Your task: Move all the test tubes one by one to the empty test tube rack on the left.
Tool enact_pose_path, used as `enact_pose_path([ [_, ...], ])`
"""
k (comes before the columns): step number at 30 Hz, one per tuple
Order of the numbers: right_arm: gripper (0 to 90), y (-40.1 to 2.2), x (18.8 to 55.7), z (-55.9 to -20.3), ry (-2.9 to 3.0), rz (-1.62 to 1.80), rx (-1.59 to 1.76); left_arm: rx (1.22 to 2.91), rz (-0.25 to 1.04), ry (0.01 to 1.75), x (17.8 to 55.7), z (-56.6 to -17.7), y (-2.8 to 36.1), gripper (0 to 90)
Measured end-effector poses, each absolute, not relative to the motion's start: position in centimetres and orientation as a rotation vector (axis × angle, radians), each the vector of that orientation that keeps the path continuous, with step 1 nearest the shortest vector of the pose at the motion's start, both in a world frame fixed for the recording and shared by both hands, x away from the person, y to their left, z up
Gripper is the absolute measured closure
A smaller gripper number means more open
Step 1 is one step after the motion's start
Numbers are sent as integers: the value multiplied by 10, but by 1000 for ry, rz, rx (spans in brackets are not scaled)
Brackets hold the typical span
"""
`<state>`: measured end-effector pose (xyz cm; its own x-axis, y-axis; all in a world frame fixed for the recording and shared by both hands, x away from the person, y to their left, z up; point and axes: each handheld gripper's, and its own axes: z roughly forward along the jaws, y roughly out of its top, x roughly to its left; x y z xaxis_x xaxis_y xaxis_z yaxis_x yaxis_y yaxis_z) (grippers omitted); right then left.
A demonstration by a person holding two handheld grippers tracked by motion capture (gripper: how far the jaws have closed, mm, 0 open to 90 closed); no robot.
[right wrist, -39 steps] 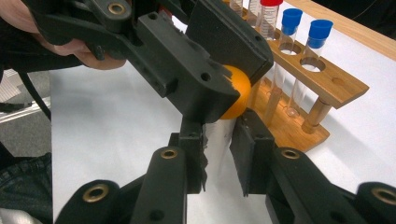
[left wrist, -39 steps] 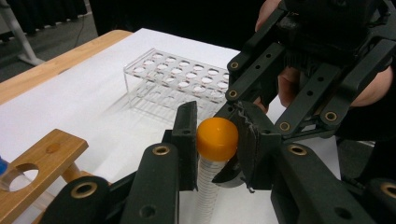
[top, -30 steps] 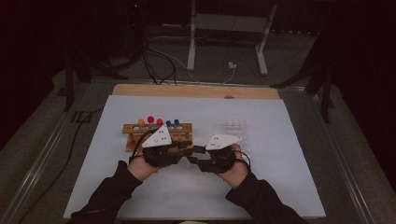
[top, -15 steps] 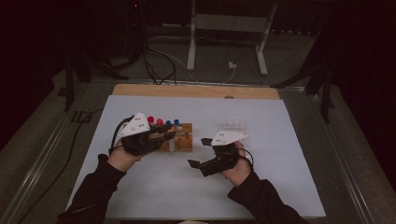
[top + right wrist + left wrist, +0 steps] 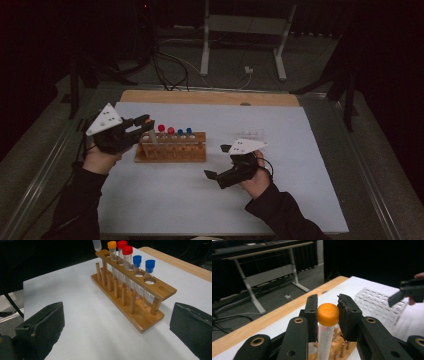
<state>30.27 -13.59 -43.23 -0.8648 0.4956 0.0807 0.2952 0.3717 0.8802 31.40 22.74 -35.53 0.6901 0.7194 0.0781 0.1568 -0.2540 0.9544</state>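
Observation:
A wooden tube rack [image 5: 172,150] stands left of centre on the white mat and holds one orange-capped, two red-capped and two blue-capped tubes [image 5: 127,255]. My left gripper [image 5: 145,122] hovers over the rack's left end, shut on another orange-capped tube [image 5: 327,315] just below its cap. That tube hangs upright, its tip [image 5: 97,245] just above the end hole. My right gripper [image 5: 217,161] rests to the right of the rack. Its jaws have just been opening and stand wide apart [image 5: 117,330] with nothing between them.
A clear plastic rack [image 5: 250,134] lies behind the right gripper, also seen as a grid [image 5: 377,305] in the left gripper view. A wooden board [image 5: 210,97] edges the mat's far side. A metal stand [image 5: 245,40] stands on the floor beyond.
The left gripper has carried the orange-capped tube away from the right gripper, left and up, to above the rack's left end. The right gripper's jaws have opened wide; its hand stayed.

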Motion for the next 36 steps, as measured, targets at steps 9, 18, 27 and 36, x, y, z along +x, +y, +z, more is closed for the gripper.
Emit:
enact_pose_path([
  [9, 0, -136, 302, -431, 2425, 1509, 710, 1719, 701, 808, 326, -366, 256, 720],
  [18, 0, -137, 302, -430, 2423, 1513, 703, 1700, 689, 858, 340, -386, 260, 720],
  [27, 0, -137, 301, -430, 2425, 1508, 698, 1726, 672, 872, 349, -407, 255, 720],
  [36, 0, -138, 302, -430, 2425, 1514, 697, 1805, 635, 920, 359, -432, 248, 720],
])
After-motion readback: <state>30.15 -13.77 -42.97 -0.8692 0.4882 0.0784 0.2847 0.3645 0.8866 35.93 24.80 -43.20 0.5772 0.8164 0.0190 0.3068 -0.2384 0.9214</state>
